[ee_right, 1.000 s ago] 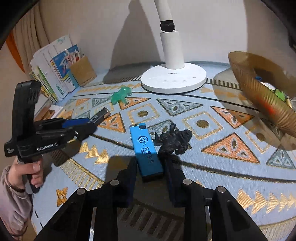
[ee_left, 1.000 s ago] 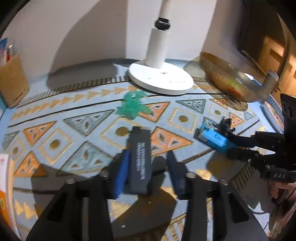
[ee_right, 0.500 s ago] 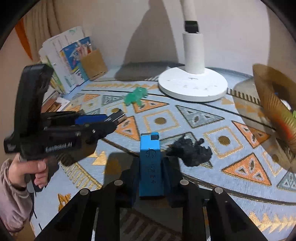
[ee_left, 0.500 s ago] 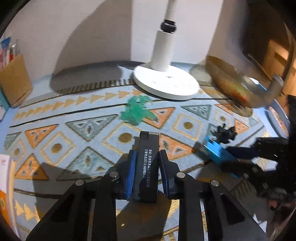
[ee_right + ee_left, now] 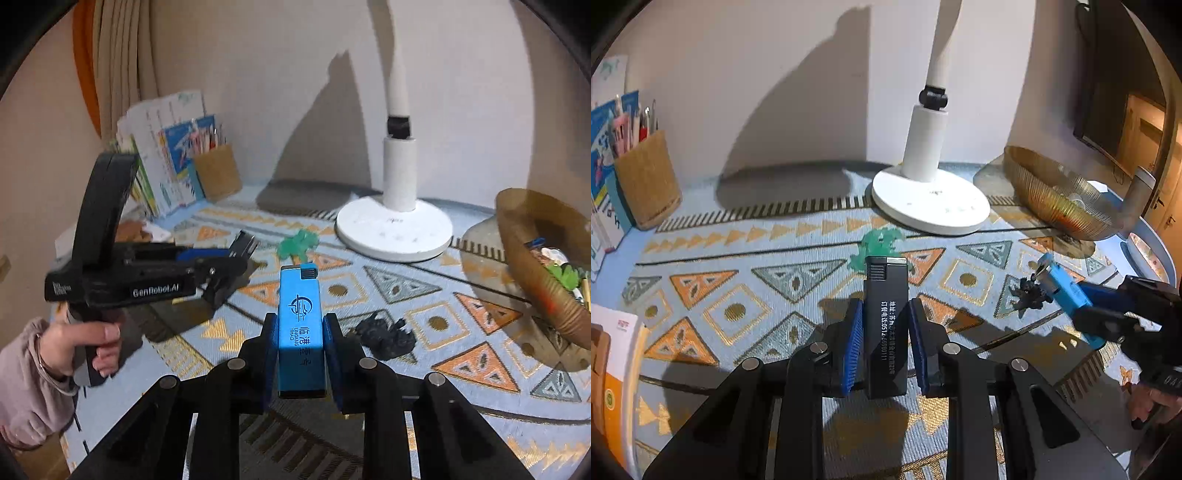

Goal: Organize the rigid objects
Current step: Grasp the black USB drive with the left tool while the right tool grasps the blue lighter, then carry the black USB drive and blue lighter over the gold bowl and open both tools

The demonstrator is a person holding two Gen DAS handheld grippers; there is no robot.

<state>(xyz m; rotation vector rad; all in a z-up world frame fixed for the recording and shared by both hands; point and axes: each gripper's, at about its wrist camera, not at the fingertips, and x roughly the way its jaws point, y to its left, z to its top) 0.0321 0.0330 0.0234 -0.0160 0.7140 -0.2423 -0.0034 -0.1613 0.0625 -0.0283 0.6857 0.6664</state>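
My left gripper [image 5: 885, 325] is shut on a black lighter [image 5: 886, 314] and holds it above the patterned mat. My right gripper [image 5: 301, 334] is shut on a blue lighter [image 5: 301, 325], also lifted; it shows in the left wrist view [image 5: 1067, 291] too. A green toy figure [image 5: 881, 242] lies on the mat beyond the black lighter, near the lamp base. A black toy figure [image 5: 384, 334] lies on the mat just right of my right gripper. A gold wire bowl [image 5: 535, 266] at the right holds several small items.
A white lamp base [image 5: 931, 201] with its pole stands at the back centre. A cork pen holder [image 5: 646, 181] and booklets [image 5: 162, 140] stand at the back left. A white and orange box [image 5: 617, 369] lies at the left edge.
Both grippers closed on their lighters and lifted them off the mat. The black toy stayed on the mat.
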